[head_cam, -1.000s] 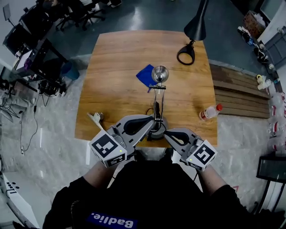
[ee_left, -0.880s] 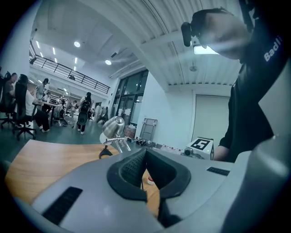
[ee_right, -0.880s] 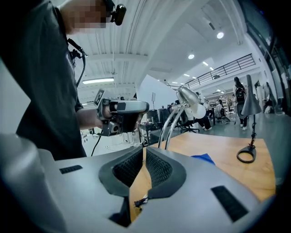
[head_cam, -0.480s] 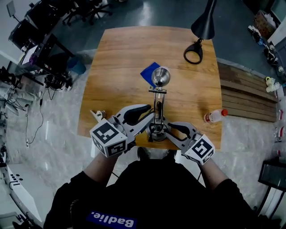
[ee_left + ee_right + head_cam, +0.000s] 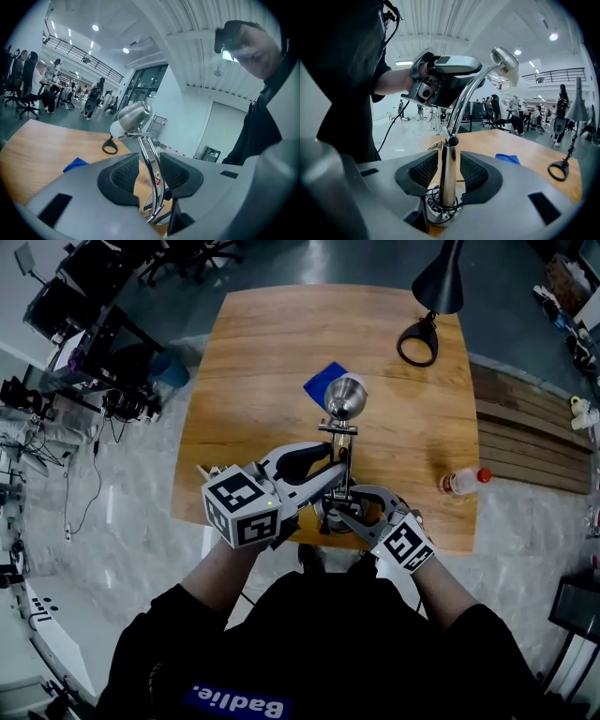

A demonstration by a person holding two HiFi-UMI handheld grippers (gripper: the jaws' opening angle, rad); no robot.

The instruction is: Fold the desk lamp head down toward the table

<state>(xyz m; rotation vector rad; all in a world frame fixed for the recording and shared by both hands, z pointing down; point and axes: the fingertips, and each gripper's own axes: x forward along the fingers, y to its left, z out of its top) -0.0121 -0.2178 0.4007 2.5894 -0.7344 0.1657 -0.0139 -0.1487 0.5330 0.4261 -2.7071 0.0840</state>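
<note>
A chrome desk lamp stands upright near the table's front edge, its round head point(image 5: 345, 397) raised on a thin two-rod arm point(image 5: 149, 161). My left gripper point(image 5: 330, 472) reaches in from the left. Its jaws are opening, and the arm stands between the ribbed pads with a gap on each side. My right gripper point(image 5: 342, 510) sits lower, by the base. Its jaws are opening too, straddling the thick lower post point(image 5: 446, 173) without pressing on it. The lamp base point(image 5: 440, 208) with its coiled cord lies just beyond the right jaws.
Beyond the lamp a blue cloth point(image 5: 323, 387) lies on the wooden table point(image 5: 253, 352). At the far right corner stands a black lamp point(image 5: 436, 287) with a ring base point(image 5: 418, 341). A red-capped bottle point(image 5: 461, 482) lies near the right edge. Office chairs and people fill the room behind.
Both grippers have moved in from the table's front edge to the lamp and have gone from shut to open. The right one has sunk to the lower post, the left one is at the arm.
</note>
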